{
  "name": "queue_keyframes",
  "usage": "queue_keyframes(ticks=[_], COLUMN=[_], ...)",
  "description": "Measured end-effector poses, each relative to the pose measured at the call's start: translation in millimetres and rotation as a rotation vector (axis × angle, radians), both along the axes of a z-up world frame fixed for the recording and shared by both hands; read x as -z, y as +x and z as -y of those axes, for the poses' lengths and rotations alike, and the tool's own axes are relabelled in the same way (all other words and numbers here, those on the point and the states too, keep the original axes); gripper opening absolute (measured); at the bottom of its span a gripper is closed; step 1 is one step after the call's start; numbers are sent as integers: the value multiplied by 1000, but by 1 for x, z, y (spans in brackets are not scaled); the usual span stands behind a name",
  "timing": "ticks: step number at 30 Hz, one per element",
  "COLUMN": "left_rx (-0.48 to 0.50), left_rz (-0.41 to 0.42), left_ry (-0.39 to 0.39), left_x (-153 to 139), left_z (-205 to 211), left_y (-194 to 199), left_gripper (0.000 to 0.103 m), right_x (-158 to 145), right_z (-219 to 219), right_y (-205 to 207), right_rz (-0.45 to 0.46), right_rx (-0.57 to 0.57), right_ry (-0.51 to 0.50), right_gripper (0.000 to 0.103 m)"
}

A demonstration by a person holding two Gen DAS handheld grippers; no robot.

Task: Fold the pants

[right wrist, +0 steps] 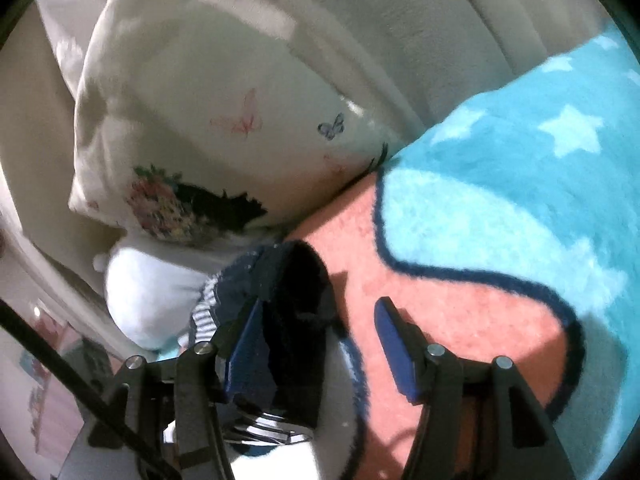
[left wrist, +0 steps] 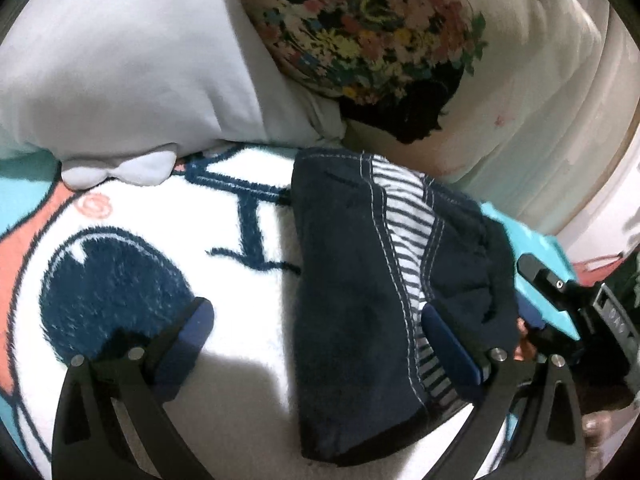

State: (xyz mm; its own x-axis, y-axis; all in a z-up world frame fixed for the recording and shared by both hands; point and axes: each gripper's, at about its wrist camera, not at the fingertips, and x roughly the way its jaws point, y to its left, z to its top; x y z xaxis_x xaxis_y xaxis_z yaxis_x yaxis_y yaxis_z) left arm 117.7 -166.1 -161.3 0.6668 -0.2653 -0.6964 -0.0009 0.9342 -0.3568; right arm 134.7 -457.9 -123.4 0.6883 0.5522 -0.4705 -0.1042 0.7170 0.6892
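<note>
The dark navy pants (left wrist: 352, 280), with white stitching and a striped lining, lie folded in a compact bundle on a fleece blanket (left wrist: 248, 320). My left gripper (left wrist: 316, 320) is open above them, its jaws spread wide over the bundle's left half. In the right wrist view the pants (right wrist: 288, 304) lie between and just ahead of the fingers of my right gripper (right wrist: 316, 320), which is open; its left pad (right wrist: 244, 344) is against the cloth. The right gripper's body also shows in the left wrist view (left wrist: 560, 300).
A white pillow (left wrist: 120, 64) and a floral-print cushion (left wrist: 360, 40) lie just behind the pants. The blanket is white, coral and turquoise with stars (right wrist: 520, 160). A cream headboard or wall (right wrist: 440, 20) rises behind.
</note>
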Motion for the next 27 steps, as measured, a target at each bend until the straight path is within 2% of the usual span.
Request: queue_keyframes(ticks=[1,5,7,14,17,24,27], left_rx=[-1,-3,-3,-4,-4,-4,-10], left_rz=[7,24,23,23,22,23,21], left_ry=[-25,-90,-80,-75,-65,-62,-52], left_x=[-8,-9,-12,-3,-11,-11,-12], left_z=[8,6,8,14,8,7,7], left_y=[7,8,2,18,0,1,-1], left_gripper=[103,103,103,103,103,103,103], right_x=[1,3,1,-8,-7,1,2], right_z=[4,10,12,5,7,12,9], right_y=[-1,-4,-7,-11,-10,-2,0], right_rz=[4,6,22,55,45,-10,-25], right_rx=[11,43,44,73,89,120,117], right_ry=[18,66,67,-2,-3,0,-29], right_gripper=[65,66,67,69,69,68,68])
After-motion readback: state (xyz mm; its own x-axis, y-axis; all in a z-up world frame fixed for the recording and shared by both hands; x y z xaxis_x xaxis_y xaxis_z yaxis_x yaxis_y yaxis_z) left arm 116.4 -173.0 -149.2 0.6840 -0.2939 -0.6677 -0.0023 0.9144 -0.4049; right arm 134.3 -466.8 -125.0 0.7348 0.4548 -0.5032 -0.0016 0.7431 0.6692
